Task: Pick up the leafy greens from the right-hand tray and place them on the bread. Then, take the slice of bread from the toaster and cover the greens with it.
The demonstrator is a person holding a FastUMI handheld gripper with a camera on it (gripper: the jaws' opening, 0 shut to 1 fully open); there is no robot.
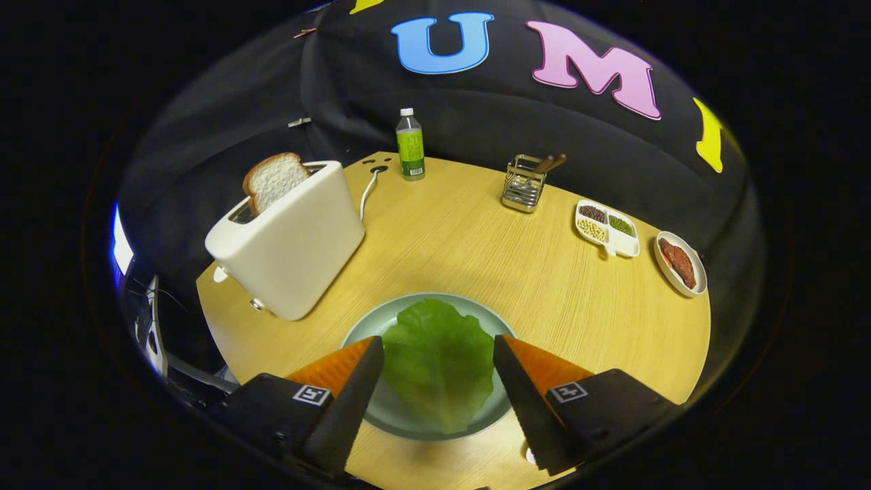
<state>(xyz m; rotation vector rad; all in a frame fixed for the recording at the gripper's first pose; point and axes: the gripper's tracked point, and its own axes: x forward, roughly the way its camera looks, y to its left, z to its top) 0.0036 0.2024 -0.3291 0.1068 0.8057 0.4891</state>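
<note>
Your claw hangs spread apart over the lettuce leaf on the plate.
A bread slice stands in the toaster.

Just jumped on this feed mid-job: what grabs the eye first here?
The big green lettuce leaf lying on the grey-green plate, right between the open gripper fingers, which do not touch it. Next, the white toaster beyond the fingers to their left, with a bread slice sticking up from its slot.
</note>
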